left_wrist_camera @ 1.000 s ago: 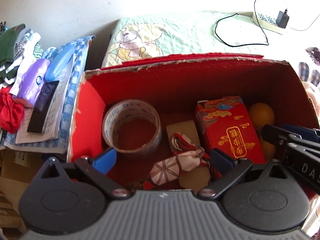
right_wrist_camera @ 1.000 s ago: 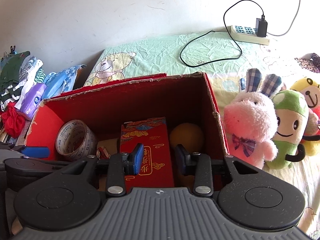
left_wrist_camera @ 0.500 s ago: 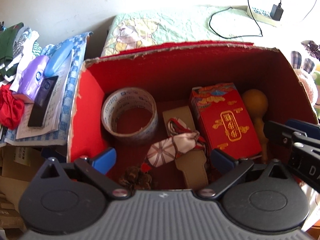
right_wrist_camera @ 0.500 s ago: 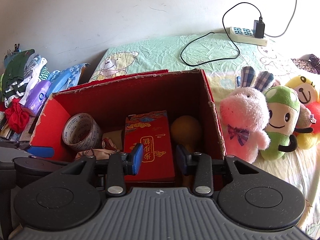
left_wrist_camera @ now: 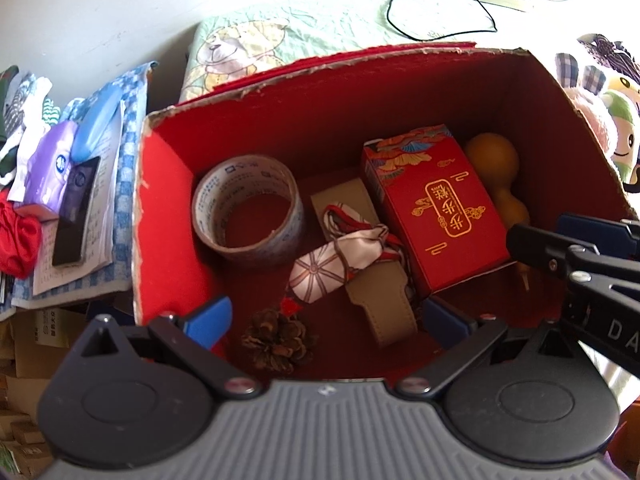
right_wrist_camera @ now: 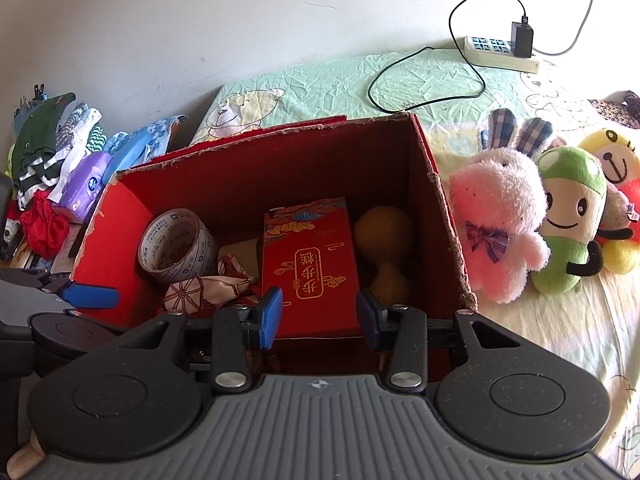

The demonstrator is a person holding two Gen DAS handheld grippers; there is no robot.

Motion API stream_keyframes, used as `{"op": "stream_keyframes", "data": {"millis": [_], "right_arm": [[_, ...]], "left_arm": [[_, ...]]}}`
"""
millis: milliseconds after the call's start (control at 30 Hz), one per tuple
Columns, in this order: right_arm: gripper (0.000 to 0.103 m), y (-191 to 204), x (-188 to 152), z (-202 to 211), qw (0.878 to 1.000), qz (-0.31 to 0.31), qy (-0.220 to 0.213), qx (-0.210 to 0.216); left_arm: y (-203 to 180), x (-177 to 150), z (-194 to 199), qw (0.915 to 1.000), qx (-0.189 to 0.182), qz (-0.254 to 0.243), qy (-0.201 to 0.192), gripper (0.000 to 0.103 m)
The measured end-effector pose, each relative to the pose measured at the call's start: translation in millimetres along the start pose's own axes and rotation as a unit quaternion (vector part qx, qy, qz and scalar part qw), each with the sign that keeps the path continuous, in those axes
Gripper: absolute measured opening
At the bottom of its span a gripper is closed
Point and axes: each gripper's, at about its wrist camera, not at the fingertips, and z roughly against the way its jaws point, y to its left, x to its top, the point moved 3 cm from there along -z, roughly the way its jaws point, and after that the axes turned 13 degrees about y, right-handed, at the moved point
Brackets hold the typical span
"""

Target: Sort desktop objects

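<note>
Cardboard box point(left_wrist_camera: 168, 216), red inside, holds the sorted items: tape roll point(left_wrist_camera: 248, 210) at 9 o'clock, red gift carton point(left_wrist_camera: 436, 208) at 2, pinecone point(left_wrist_camera: 278, 340) at 6. Left claw point(left_wrist_camera: 324, 316) and right claw point(right_wrist_camera: 319, 316) hover open and empty above it, probably choosing what to lift.

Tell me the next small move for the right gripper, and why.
Probably lower the right gripper onto the red packet. Its fingers are open, empty, and already lined up over the packet's near end inside the red box.
</note>
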Motion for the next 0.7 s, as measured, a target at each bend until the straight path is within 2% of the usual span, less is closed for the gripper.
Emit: {"op": "stream_keyframes", "data": {"millis": [267,700], "right_arm": [[0.044,-4.5,-3.0,-2.3,1.000,-0.008,0.005,-0.002],[0.044,-6.4,-1.6,-7.5,1.000,-0.014,0.012,0.005]], "left_arm": [[-2.2,1.3,-4.4,1.0000,-0.002,-0.004,0.004,0.102],[-1.4,2.5,-7.1,0.9995,-0.029,-0.017,0.000,0.102]]}}
